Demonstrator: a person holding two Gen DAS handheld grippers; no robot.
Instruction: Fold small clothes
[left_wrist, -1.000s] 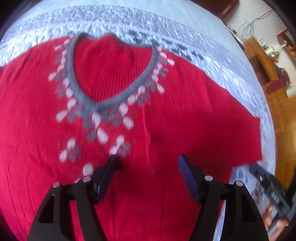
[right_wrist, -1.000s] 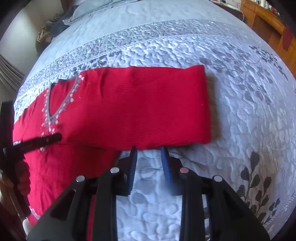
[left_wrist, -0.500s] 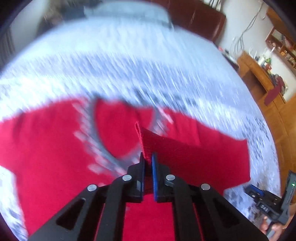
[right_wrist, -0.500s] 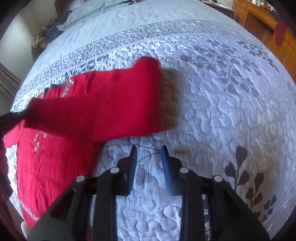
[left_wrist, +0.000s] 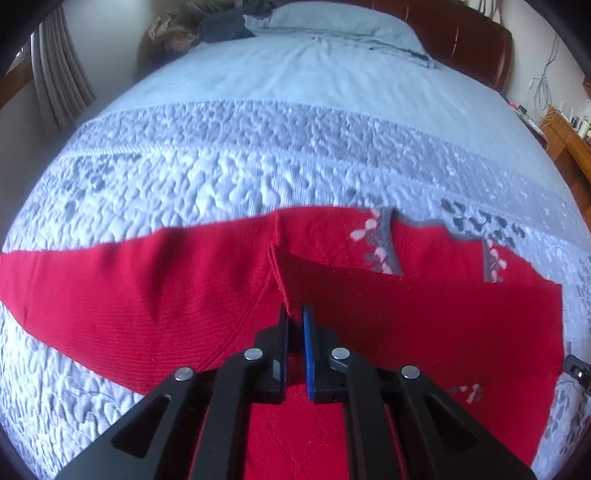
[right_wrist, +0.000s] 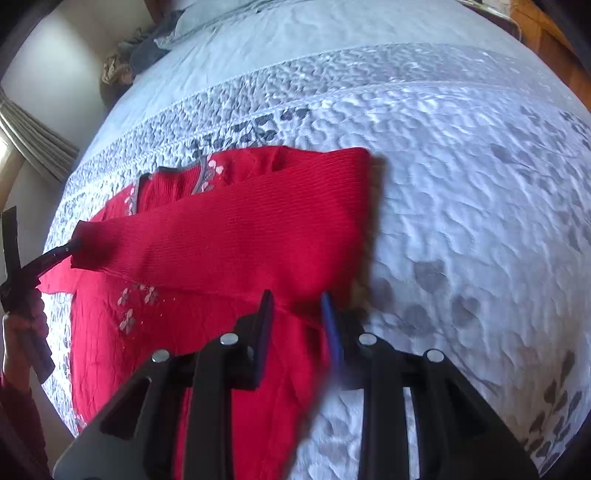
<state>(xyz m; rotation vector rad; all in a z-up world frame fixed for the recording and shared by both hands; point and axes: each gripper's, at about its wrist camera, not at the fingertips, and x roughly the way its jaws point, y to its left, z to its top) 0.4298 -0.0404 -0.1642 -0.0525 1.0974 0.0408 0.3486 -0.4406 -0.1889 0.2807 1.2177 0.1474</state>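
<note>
A small red knit sweater (left_wrist: 147, 291) with a grey collar and pink leaf pattern lies on the quilted bed. My left gripper (left_wrist: 294, 317) is shut on the cuff of the right sleeve (left_wrist: 424, 317) and holds it across the sweater's chest. In the right wrist view the sleeve (right_wrist: 240, 236) lies folded leftward over the body, and the left gripper (right_wrist: 62, 254) grips its end at the far left. My right gripper (right_wrist: 297, 306) is open just above the sweater's right side edge, near the armpit fold.
The light blue quilted bedspread (left_wrist: 295, 158) stretches all around the sweater. A pillow (left_wrist: 343, 22) and a dark wooden headboard (left_wrist: 476, 44) are at the far end. Wooden furniture (left_wrist: 569, 147) stands to the right of the bed.
My left gripper closed on the sleeve cuff and pulled the sleeve left across the chest. My right gripper opened wider and moved left over the sweater's side edge.
</note>
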